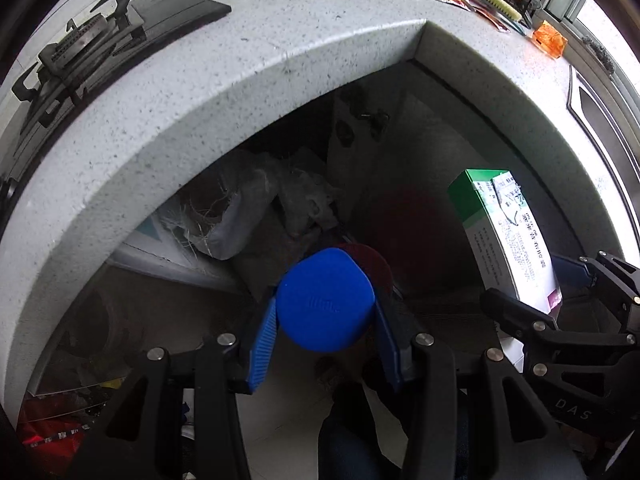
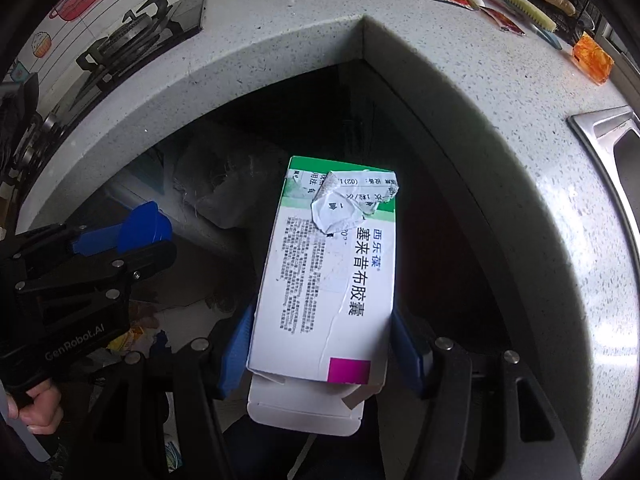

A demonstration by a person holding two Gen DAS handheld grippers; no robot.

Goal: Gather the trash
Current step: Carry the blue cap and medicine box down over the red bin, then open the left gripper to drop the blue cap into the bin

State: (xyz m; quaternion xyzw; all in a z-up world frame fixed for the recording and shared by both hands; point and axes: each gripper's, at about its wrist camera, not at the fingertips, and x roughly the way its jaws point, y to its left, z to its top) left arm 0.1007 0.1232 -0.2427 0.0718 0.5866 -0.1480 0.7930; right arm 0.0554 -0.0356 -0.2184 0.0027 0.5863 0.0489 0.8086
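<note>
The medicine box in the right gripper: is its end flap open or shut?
Open. The medicine box shows its white end flap hanging loose below it.

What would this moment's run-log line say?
left gripper: shut on blue cap | right gripper: shut on medicine box | both below countertop edge, pointing down

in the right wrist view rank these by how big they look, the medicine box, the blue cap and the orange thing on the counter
1. Medicine box, though it is nearest the camera.
2. Blue cap.
3. Orange thing.
Cap and orange thing look close; unsure.
</note>
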